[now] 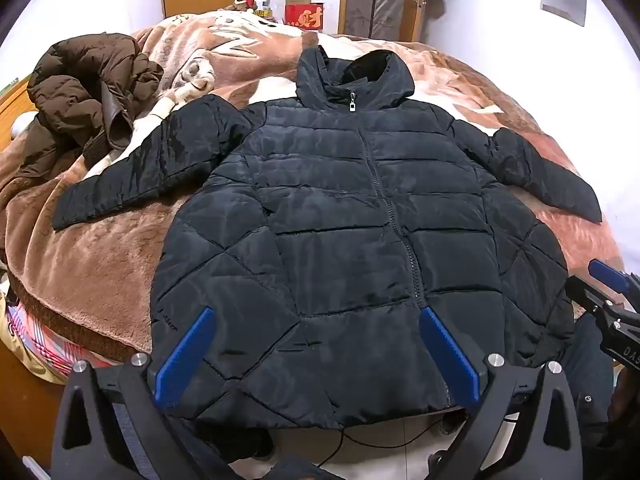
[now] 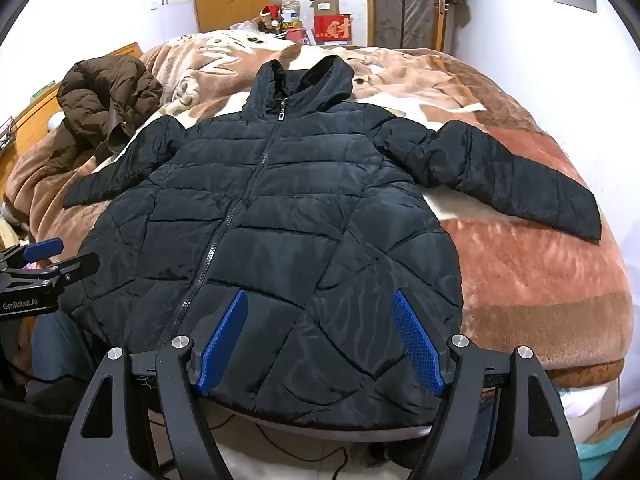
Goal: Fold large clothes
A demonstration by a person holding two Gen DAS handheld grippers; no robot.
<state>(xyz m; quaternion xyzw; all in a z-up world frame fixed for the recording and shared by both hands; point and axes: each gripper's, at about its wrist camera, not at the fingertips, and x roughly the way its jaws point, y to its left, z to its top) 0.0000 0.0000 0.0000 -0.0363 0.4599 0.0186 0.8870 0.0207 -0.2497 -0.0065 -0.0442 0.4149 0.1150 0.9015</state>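
A black quilted hooded jacket (image 1: 340, 208) lies flat and zipped, face up, on the bed, both sleeves spread outward and the hem at the near edge; it also shows in the right wrist view (image 2: 280, 216). My left gripper (image 1: 316, 320) is open and empty, its blue pads hovering over the hem's left half. My right gripper (image 2: 320, 304) is open and empty over the hem's right half. The right gripper shows at the right edge of the left wrist view (image 1: 608, 280). The left gripper shows at the left edge of the right wrist view (image 2: 44, 260).
A brown puffer jacket (image 1: 84, 92) lies crumpled at the bed's far left. A brown and cream plush blanket (image 2: 520, 248) covers the bed. Boxes (image 1: 304, 12) and a wardrobe stand behind the bed. A black cable (image 1: 360, 444) hangs below the hem.
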